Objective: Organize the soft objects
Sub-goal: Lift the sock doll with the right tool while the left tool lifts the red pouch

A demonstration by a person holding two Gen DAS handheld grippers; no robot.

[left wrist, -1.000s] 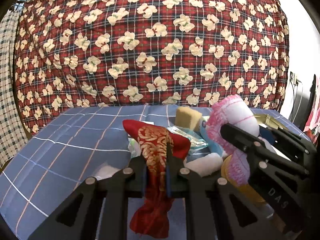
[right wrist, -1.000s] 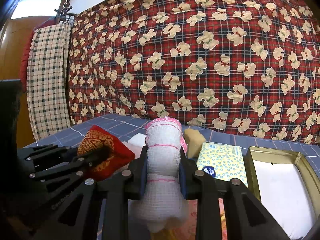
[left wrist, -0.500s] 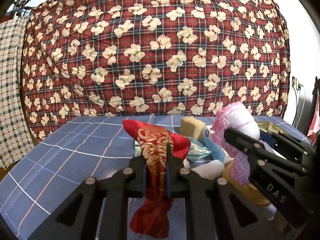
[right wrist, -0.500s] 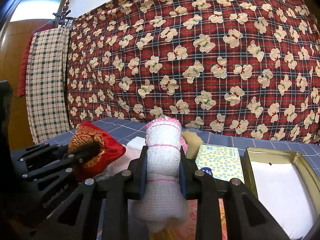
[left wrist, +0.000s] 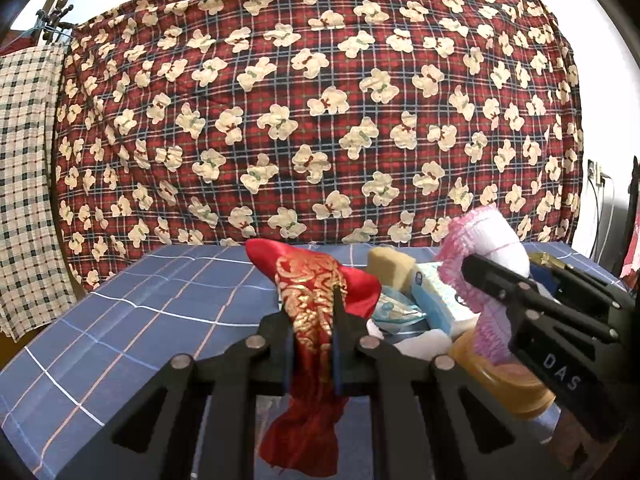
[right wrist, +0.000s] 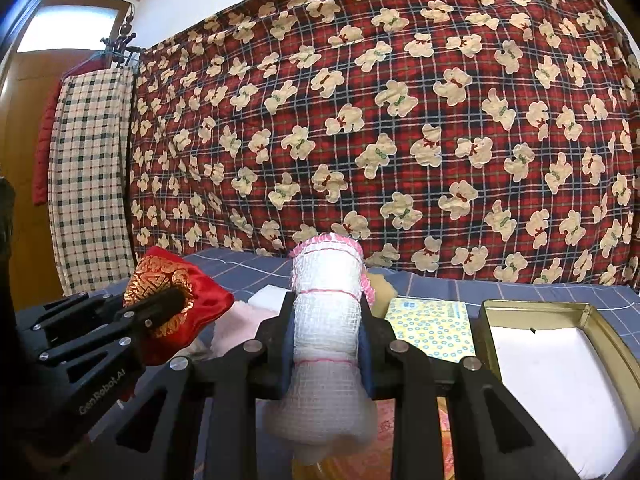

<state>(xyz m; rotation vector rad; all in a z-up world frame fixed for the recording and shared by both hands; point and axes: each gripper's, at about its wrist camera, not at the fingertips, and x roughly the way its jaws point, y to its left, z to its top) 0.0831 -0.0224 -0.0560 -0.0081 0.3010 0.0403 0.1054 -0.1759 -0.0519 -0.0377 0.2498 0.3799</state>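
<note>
Domestic room, likely a bedroom or living space. A red plaid quilt printed with cream teddy bears (right wrist: 400,128) hangs as backdrop across the rear wall. Beside it a cream-and-green checked cloth (right wrist: 90,176) hangs from a dark coat stand (right wrist: 120,46). Wooden door with a lit transom window (right wrist: 68,28) at far left. The desk wears a blue checked cloth (left wrist: 132,312).

The right gripper (right wrist: 326,340) clamps a white mesh roll (right wrist: 325,320) upright above the blue checked cloth (right wrist: 520,292). Left of the roll, the left gripper (right wrist: 160,312) grips a red pouch (right wrist: 176,304). Right of it lie a dotted packet (right wrist: 434,328) and an open tin (right wrist: 536,308).
</note>
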